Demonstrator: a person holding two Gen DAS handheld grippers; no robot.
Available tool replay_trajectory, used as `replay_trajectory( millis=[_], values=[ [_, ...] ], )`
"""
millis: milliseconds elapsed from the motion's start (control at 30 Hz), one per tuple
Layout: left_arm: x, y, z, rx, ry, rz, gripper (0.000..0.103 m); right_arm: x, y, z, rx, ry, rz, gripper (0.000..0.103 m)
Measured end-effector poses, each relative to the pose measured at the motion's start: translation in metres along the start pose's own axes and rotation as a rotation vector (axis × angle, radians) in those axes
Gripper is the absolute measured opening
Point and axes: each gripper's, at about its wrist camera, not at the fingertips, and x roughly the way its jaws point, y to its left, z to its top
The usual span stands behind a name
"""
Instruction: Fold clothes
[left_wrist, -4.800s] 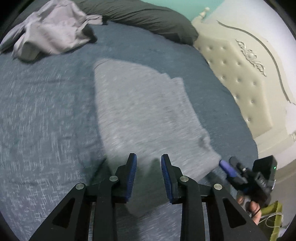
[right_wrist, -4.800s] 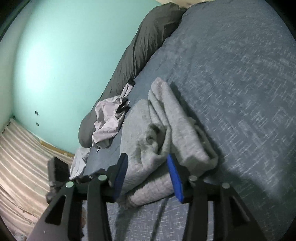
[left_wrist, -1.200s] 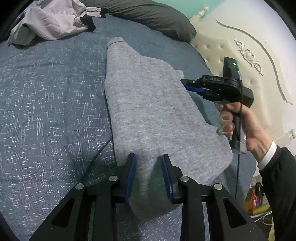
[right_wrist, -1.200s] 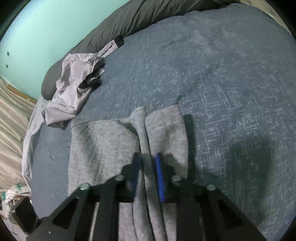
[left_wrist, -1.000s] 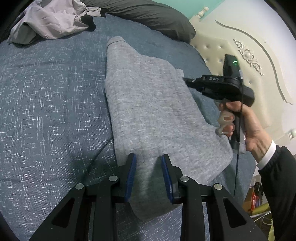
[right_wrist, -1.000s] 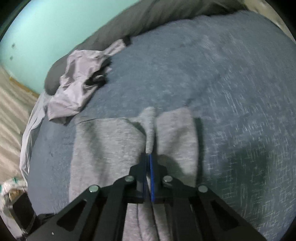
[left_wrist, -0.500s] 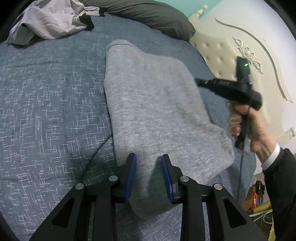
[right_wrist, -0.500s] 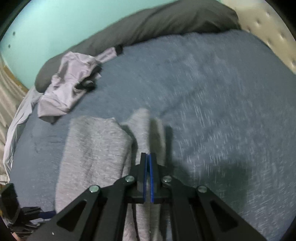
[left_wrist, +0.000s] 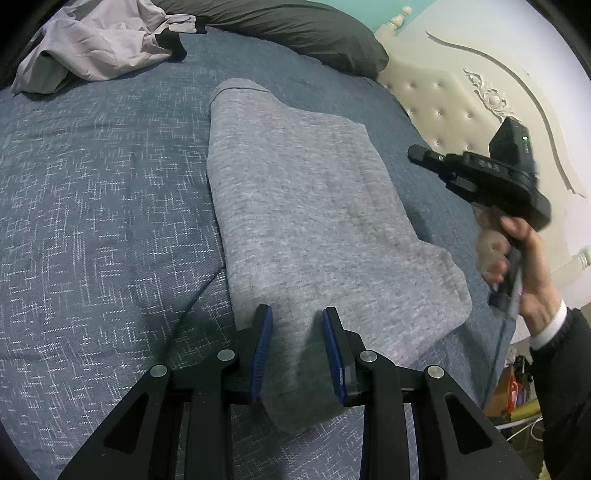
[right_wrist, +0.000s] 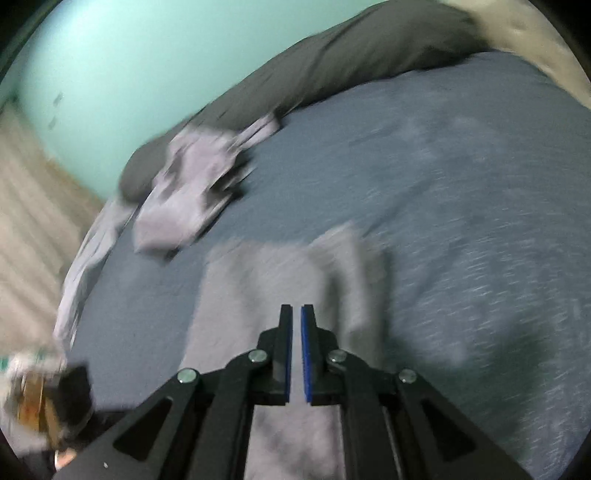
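Observation:
A grey knit garment (left_wrist: 314, 206) lies folded in a long strip on the blue-grey bedspread (left_wrist: 92, 192). My left gripper (left_wrist: 297, 317) is open, its blue pads either side of the garment's near end, low over it. My right gripper (left_wrist: 417, 155) shows in the left wrist view, lifted above the bed to the right of the garment. In the blurred right wrist view the right gripper (right_wrist: 296, 317) has its jaws nearly together with a thin gap and nothing between them, above the grey garment (right_wrist: 258, 280).
A crumpled pale lilac garment (left_wrist: 92, 40) lies at the bed's far left, also in the right wrist view (right_wrist: 192, 184). A dark grey pillow (left_wrist: 288, 29) runs along the teal wall. A cream tufted headboard (left_wrist: 461, 110) stands at right.
My right gripper let go of the garment's sleeve fold, lifted and swung away to the right. The sleeve now lies flat on the garment. My left gripper has stayed put.

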Motion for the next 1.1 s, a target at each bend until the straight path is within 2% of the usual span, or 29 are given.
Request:
replay_trajectory(
  millis=[67,167,233,300,333,400,500,633,700,800,933,1000,1100],
  values=[
    [-0.001,-0.002,0.000,0.000,0.002,0.003,0.030,0.020,0.008,-0.009,-0.036,0.112,0.008,0.005],
    [-0.002,-0.006,-0.001,0.006,0.006,0.002,0.030,0.045,-0.005,-0.020,-0.016,0.213,-0.056,0.005],
    [-0.005,-0.007,-0.002,0.011,0.008,-0.001,0.030,0.041,-0.021,-0.022,0.023,0.183,-0.129,0.003],
    [-0.007,-0.007,-0.002,0.018,0.010,0.001,0.031,0.029,-0.026,-0.022,0.060,0.135,-0.124,0.003],
    [-0.007,-0.007,-0.002,0.018,0.010,0.001,0.031,0.022,-0.021,-0.022,0.051,0.115,-0.123,0.006],
    [-0.007,-0.006,-0.001,0.019,0.010,0.002,0.030,0.015,-0.006,-0.022,-0.006,0.109,-0.066,0.006],
    [-0.005,-0.005,-0.001,0.009,0.009,0.002,0.031,0.018,0.013,-0.025,-0.079,0.151,-0.010,0.006],
    [-0.008,-0.009,-0.006,0.017,0.014,-0.003,0.031,0.030,0.000,-0.041,-0.054,0.248,-0.056,0.006],
    [-0.010,-0.012,-0.009,0.027,0.020,-0.006,0.031,0.023,-0.011,-0.047,-0.033,0.242,-0.086,0.005],
    [-0.012,-0.014,-0.008,0.024,0.005,0.003,0.031,0.000,-0.014,-0.054,-0.022,0.186,-0.089,0.005],
    [-0.015,-0.016,-0.005,0.015,-0.008,-0.004,0.031,-0.024,0.002,-0.064,-0.042,0.154,0.008,0.006],
    [-0.013,-0.018,-0.006,0.017,-0.001,-0.005,0.031,-0.025,0.009,-0.073,-0.043,0.177,0.066,0.006],
    [-0.007,-0.019,-0.009,0.014,0.021,0.002,0.031,-0.020,0.006,-0.092,-0.056,0.250,0.034,0.005]
  ],
)
